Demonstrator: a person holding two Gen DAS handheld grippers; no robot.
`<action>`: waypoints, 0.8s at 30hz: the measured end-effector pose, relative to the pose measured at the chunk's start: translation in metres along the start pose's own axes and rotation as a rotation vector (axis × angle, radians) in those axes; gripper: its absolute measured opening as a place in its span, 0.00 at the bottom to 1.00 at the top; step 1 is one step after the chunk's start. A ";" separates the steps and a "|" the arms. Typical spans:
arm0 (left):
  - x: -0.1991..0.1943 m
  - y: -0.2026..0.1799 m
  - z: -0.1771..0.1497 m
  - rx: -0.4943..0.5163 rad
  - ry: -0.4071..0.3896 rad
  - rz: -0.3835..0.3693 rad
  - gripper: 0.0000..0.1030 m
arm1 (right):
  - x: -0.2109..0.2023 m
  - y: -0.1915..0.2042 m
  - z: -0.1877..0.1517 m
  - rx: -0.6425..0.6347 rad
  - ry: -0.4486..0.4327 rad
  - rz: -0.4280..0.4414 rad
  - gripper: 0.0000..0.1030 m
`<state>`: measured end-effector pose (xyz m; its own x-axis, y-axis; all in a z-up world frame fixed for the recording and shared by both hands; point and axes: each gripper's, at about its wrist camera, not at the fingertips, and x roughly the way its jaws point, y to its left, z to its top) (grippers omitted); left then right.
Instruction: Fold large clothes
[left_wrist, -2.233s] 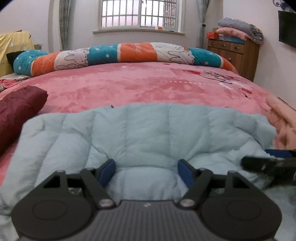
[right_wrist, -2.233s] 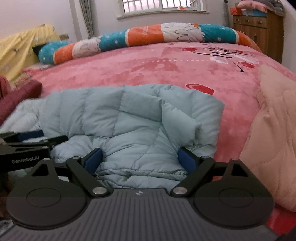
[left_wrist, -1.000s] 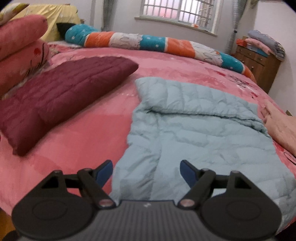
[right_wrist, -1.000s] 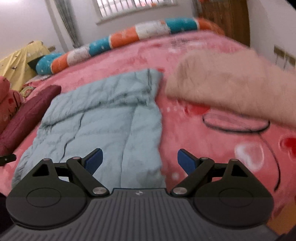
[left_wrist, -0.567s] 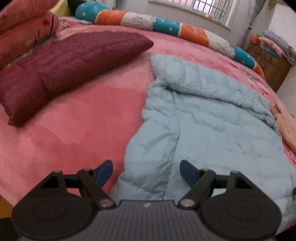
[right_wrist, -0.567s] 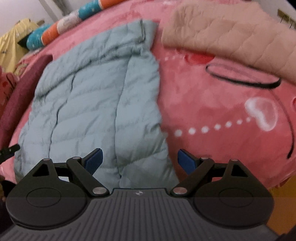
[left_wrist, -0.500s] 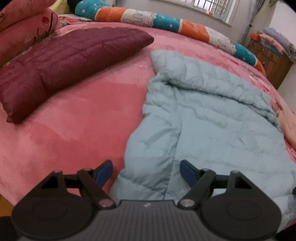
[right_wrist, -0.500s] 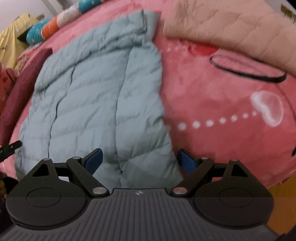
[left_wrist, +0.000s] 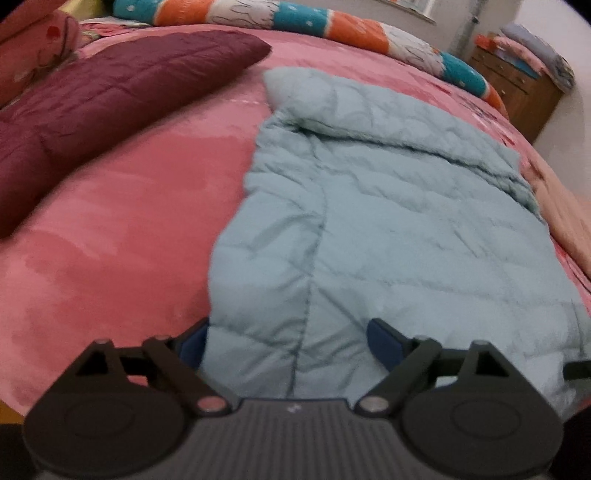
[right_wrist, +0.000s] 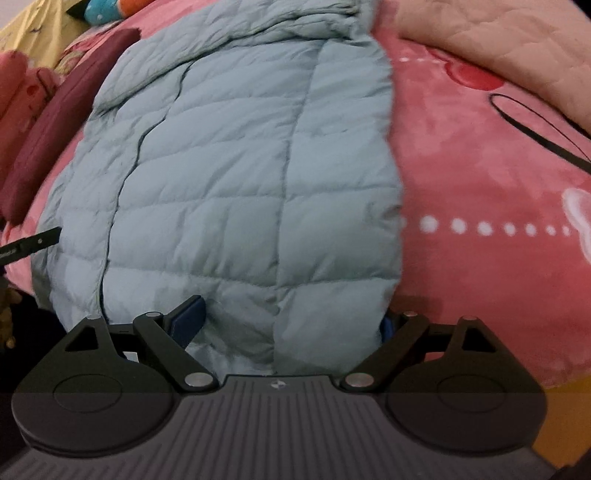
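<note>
1. Pale blue quilted jacket (left_wrist: 388, 229) lay spread flat on the pink bedspread (left_wrist: 122, 229), its near hem at the bed's near edge and its far end folded over toward the pillows.
2. Left gripper (left_wrist: 286, 341) sat low at the hem's left corner, its blue-padded fingers (left_wrist: 384, 345) spread wide, with the jacket's edge between them; no pinch had closed on the cloth.
3. Right gripper (right_wrist: 291, 319) was at the hem's right corner, fingers (right_wrist: 186, 317) likewise spread apart, with puffy fabric bulging between them and covering most of the right pad.
4. A dark maroon quilted garment (left_wrist: 103, 96) lay to the left of the jacket, apart from it.
5. A peach quilted blanket (right_wrist: 491, 48) lay to the right, near the jacket's far corner.
6. A long bolster (left_wrist: 332, 26) in teal, orange and white ran along the far side of the bed, and a wooden dresser (left_wrist: 517, 92) stood beyond it at the right.
</note>
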<state>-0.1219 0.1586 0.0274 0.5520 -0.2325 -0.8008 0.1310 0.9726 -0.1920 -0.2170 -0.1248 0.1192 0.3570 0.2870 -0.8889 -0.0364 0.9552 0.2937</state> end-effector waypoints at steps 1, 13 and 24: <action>0.000 -0.001 -0.001 0.008 0.007 -0.011 0.86 | 0.001 0.003 -0.001 -0.015 0.003 0.007 1.00; -0.005 -0.011 -0.002 0.025 0.027 -0.130 0.38 | -0.003 0.015 0.000 -0.024 -0.053 0.130 0.43; -0.010 -0.004 0.013 -0.124 0.019 -0.288 0.10 | -0.031 -0.005 0.007 0.099 -0.200 0.363 0.27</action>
<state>-0.1172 0.1571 0.0438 0.4911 -0.4992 -0.7139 0.1773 0.8596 -0.4792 -0.2208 -0.1391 0.1474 0.5123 0.5742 -0.6387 -0.1066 0.7804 0.6161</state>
